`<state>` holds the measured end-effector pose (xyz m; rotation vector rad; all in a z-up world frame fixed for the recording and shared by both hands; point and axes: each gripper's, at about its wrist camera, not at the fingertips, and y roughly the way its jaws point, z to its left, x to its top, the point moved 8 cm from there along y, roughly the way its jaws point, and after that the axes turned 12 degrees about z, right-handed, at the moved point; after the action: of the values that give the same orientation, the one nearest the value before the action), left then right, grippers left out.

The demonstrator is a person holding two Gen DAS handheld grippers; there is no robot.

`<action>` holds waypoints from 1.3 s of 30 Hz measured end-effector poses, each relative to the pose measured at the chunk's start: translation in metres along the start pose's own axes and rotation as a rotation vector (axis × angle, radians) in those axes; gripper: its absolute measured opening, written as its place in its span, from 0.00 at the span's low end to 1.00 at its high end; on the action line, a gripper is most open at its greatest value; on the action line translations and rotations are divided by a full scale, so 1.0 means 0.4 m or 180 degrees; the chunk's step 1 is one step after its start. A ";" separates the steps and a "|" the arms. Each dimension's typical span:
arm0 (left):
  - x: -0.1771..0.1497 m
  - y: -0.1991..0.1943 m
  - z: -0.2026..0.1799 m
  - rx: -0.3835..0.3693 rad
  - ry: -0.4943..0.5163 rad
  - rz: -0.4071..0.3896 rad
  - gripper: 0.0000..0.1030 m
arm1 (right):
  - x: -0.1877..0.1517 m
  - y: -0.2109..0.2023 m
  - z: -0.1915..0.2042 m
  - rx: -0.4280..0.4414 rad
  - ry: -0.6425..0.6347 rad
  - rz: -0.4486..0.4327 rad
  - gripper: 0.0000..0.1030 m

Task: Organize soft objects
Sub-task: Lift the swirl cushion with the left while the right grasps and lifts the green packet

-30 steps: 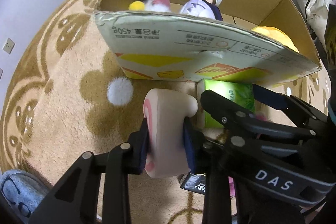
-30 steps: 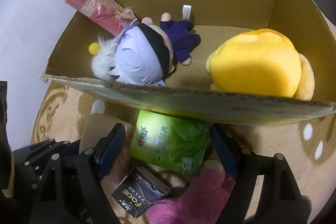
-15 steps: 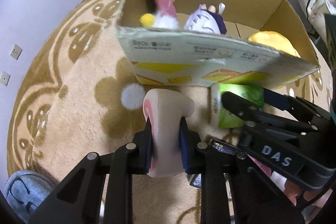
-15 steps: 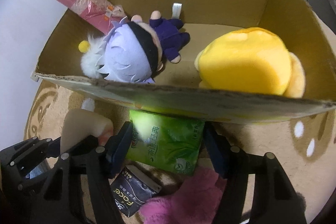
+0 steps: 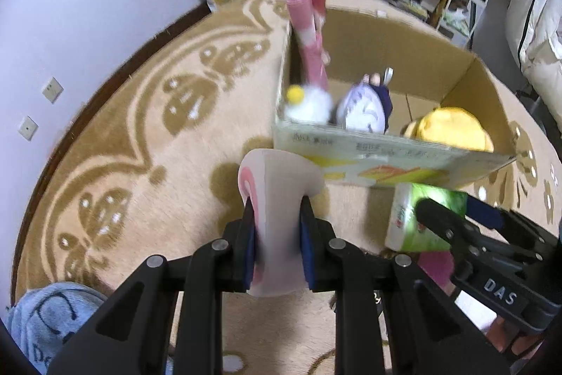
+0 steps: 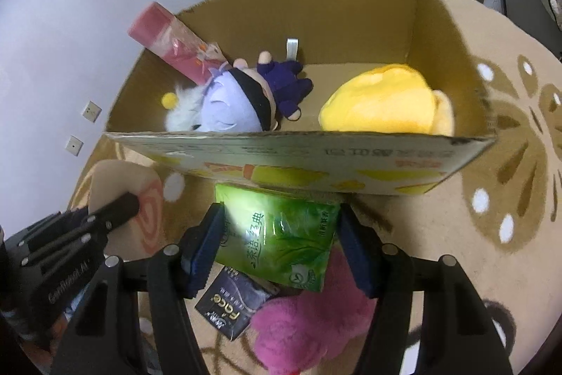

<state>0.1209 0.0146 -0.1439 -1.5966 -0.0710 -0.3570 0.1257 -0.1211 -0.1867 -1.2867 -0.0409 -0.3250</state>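
The roll plush [image 5: 277, 199] is pinched tight in the left gripper [image 5: 275, 245], held above the rug just short of the box [image 5: 351, 160] near wall. The tissue pack [image 6: 281, 238] sits between the right gripper's [image 6: 281, 245] pads, which seem closed on it, also just before the box. The carry-in step looks underway. Next, each load must clear that wall, then drop beside the yellow plush [image 6: 383, 104].

1. Rug [image 5: 147, 164]: beige with tan-brown butterfly motifs and white dots.
2. Cardboard box [image 6: 386, 20]: plain brown inside; front panel white with yellow and orange print.
3. Cushion [image 5: 281, 185]: pale cream, pink swirl on its end.
4. Tissue pack [image 6: 281, 238]: green with leaf print.
5. Plush toys: yellow [image 6: 383, 104]; lavender-haired doll [image 6: 239, 108] in dark purple; magenta [image 6: 309, 322].
6. Tool pads [image 6: 205, 248]: blue on black.
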 end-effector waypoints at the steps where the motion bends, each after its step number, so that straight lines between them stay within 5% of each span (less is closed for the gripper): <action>1: 0.004 -0.017 0.002 0.0011 -0.0003 -0.0065 0.19 | -0.004 -0.011 0.000 0.0013 0.0006 -0.0034 0.66; 9: 0.056 -0.152 0.015 0.0027 0.0013 -0.0717 0.19 | -0.023 -0.162 0.005 0.0241 0.0098 -0.0443 0.65; 20: 0.113 -0.193 -0.045 -0.0042 0.0214 -0.1052 0.20 | 0.031 -0.247 0.009 0.0290 0.0041 -0.0898 0.65; 39: 0.172 -0.141 -0.068 -0.0095 0.0208 -0.1047 0.22 | 0.104 -0.252 0.000 0.0316 -0.0048 -0.1111 0.65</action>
<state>0.1663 -0.0201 -0.0704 -1.6022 -0.2811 -0.6674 0.1392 -0.1544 -0.0838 -1.1814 -0.2935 -0.6048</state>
